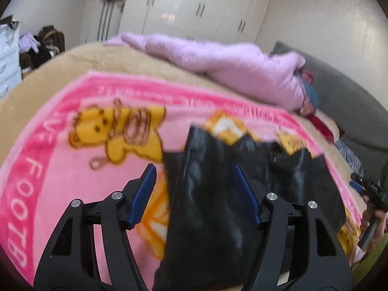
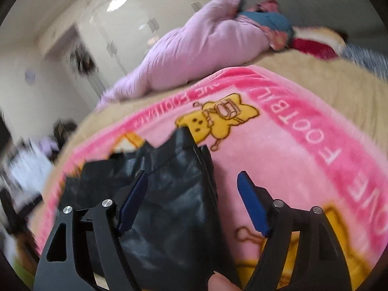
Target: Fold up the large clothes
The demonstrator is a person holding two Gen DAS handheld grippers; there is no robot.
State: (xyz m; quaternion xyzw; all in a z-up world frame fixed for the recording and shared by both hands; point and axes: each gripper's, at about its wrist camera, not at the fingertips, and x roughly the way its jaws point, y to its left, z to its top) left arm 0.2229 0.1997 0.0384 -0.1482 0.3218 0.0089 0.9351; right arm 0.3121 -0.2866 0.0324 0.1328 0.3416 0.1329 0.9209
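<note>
Left wrist view: left hand-held gripper [image 1: 192, 194] and right hand-held gripper [image 2: 192, 201] both spread apart over black leather garment [image 1: 213, 206]; we pinch opposite corners evenly.

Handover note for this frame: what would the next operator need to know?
Left gripper: jaws open, astride one side edge of the black leather garment, not clamped.
Right gripper: jaws open, astride the opposite edge.
The garment lies rumpled on the pink cartoon blanket; a lilac quilt is heaped behind.
Done: no neat fold visible.
Left: grip, spread, fold.
</note>
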